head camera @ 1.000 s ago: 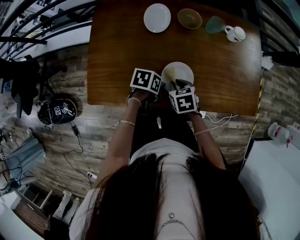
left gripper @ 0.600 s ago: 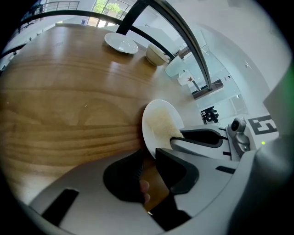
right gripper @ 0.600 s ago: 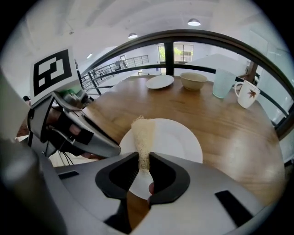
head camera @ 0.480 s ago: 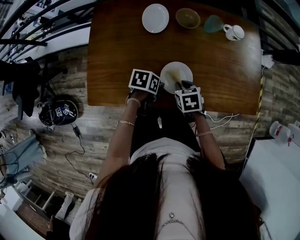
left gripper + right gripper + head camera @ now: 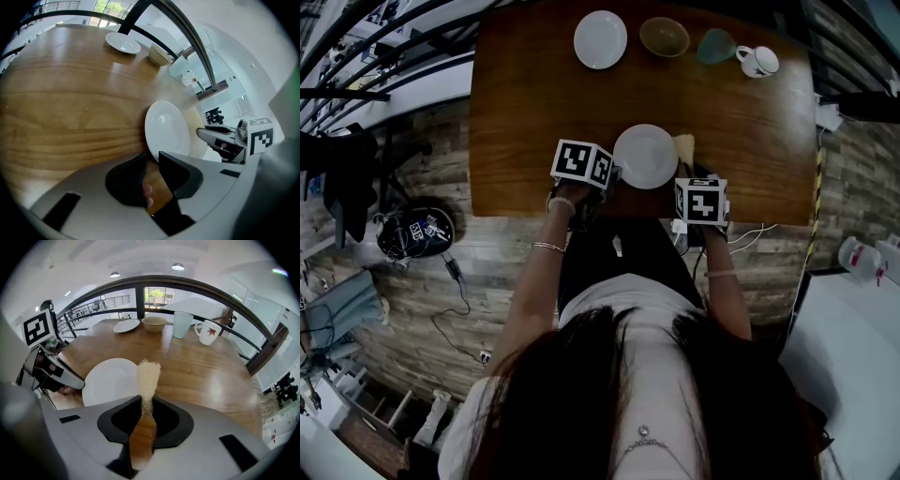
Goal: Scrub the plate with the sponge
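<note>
A white plate (image 5: 645, 156) lies near the front edge of the wooden table (image 5: 525, 112). My left gripper (image 5: 612, 174) is shut on the plate's left rim; in the left gripper view the plate (image 5: 166, 129) runs in between the jaws of that gripper (image 5: 152, 161). My right gripper (image 5: 146, 404) is shut on a thin pale yellow sponge (image 5: 147, 376), which stands upright. In the head view the sponge (image 5: 684, 145) sits just off the plate's right edge, apart from it. The plate (image 5: 112, 380) lies left of the sponge in the right gripper view.
At the table's far edge stand a small white plate (image 5: 600, 38), a bowl (image 5: 664, 37), a pale green cup (image 5: 714, 46) and a white mug (image 5: 759, 61). The table's front edge runs just behind both grippers. Cables lie on the floor below.
My right gripper has carried the sponge rightward, from over the plate to just past its right rim. The left gripper has kept its hold on the plate.
</note>
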The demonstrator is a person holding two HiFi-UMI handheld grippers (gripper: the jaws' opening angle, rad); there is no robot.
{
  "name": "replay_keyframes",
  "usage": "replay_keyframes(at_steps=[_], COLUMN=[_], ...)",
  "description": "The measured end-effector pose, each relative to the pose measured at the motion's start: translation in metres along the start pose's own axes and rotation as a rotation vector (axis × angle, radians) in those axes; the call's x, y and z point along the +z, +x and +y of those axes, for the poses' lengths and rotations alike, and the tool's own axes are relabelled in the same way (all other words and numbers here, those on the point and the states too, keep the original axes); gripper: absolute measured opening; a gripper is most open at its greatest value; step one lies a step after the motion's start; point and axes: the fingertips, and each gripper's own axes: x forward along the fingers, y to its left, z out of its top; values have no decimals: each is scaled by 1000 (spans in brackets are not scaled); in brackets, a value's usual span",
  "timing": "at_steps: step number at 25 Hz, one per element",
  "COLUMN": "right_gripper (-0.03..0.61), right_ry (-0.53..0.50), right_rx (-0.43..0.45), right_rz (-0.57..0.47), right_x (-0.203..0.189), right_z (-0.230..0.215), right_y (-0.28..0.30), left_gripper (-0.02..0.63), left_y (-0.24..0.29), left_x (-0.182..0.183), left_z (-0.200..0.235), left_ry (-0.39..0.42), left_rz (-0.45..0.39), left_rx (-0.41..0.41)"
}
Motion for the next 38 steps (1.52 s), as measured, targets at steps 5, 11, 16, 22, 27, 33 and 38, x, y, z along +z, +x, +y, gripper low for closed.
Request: replay_keyframes(at_steps=[5, 11, 16, 22, 27, 33, 38], right_gripper=[87, 87, 87, 87, 87, 87, 87], right_ry=[-74, -196, -200, -173, -59, 12, -3], right_rx=[77, 227, 287, 247, 126, 21, 60], right_rz=[24, 48, 26, 51, 59, 56, 62], right_x=[-6, -5, 7, -3, -16, -16, -24], right_z=[46, 112, 136, 117, 59, 7, 22], right_y=[4, 5, -1, 4, 7, -5, -6], left_gripper=[91, 91, 91, 91, 91, 91, 91], left_y=[1, 1, 0, -1, -1, 1, 2], left_x=[-1, -1, -1, -2, -1, 0, -1], left_z=[0, -1, -1, 0, 0, 0, 0], left_ry=[-9, -13, -13, -10, -12, -9, -19], left_rz=[-4, -11, -16, -12, -13, -8, -11], left_rx=[0, 6, 10, 16, 20, 29, 25])
